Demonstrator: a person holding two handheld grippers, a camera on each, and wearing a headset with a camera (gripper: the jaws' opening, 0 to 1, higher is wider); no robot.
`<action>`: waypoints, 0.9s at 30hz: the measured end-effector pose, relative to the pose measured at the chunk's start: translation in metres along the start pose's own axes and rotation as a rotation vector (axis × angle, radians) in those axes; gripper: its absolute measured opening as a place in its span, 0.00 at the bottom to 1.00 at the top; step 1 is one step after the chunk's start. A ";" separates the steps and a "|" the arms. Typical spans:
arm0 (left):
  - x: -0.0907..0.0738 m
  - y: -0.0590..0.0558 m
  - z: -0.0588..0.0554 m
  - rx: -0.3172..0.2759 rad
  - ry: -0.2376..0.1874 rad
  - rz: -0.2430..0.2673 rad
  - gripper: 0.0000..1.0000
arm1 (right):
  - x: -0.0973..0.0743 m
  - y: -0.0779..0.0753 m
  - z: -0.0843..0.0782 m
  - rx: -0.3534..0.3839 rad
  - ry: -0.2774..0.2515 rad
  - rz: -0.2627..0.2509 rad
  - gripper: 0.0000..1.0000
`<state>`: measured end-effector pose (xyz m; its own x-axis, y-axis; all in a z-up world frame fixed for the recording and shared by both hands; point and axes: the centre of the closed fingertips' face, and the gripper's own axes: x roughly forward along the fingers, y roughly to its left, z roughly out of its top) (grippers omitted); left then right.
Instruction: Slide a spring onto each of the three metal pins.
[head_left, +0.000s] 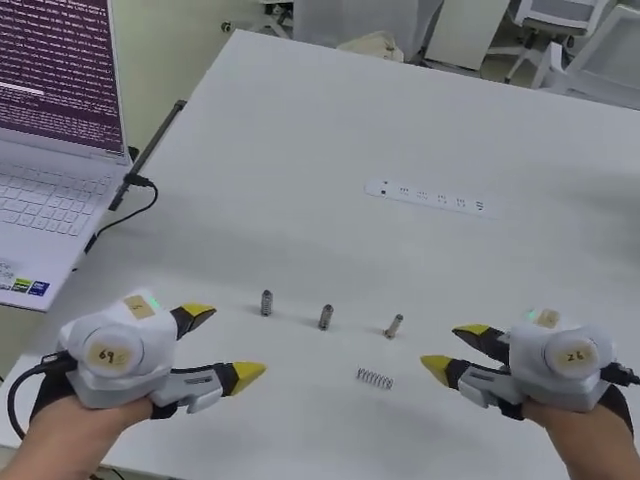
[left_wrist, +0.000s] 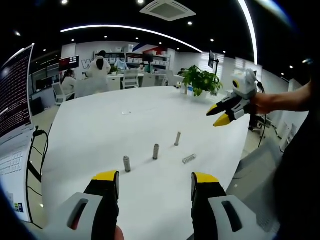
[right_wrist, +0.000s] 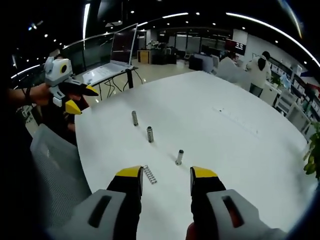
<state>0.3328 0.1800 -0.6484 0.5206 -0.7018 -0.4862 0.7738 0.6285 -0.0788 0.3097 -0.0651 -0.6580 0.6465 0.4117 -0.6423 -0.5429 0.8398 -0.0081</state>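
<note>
Yellow sticker (head_left: 107, 355) "69" on L tongs (head_left: 230, 342); R tongs (head_left: 445, 348) no. blurry

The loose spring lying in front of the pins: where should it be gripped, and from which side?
Probably near one end, across its width, from above with the right tool: the spring lies flat on the table, and that leaves the other end free for the bare pin.

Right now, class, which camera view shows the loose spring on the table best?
The right gripper view: the loose spring lies close by the right claw, its coils distinct. The head view shows the loose spring small but clear. The left gripper view shows the loose spring smaller and fainter.
</note>
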 end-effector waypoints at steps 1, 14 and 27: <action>0.000 0.000 0.001 0.001 0.000 0.000 0.54 | -0.004 -0.001 -0.002 0.008 -0.004 -0.008 0.37; 0.003 0.003 0.004 0.002 0.002 0.000 0.54 | -0.031 -0.006 -0.017 0.177 -0.081 -0.070 0.43; 0.004 0.002 -0.001 -0.014 0.009 0.003 0.54 | -0.048 0.008 -0.043 0.245 -0.082 -0.071 0.52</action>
<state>0.3354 0.1791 -0.6514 0.5195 -0.6969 -0.4944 0.7669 0.6355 -0.0898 0.2515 -0.0934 -0.6599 0.7249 0.3681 -0.5823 -0.3555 0.9239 0.1415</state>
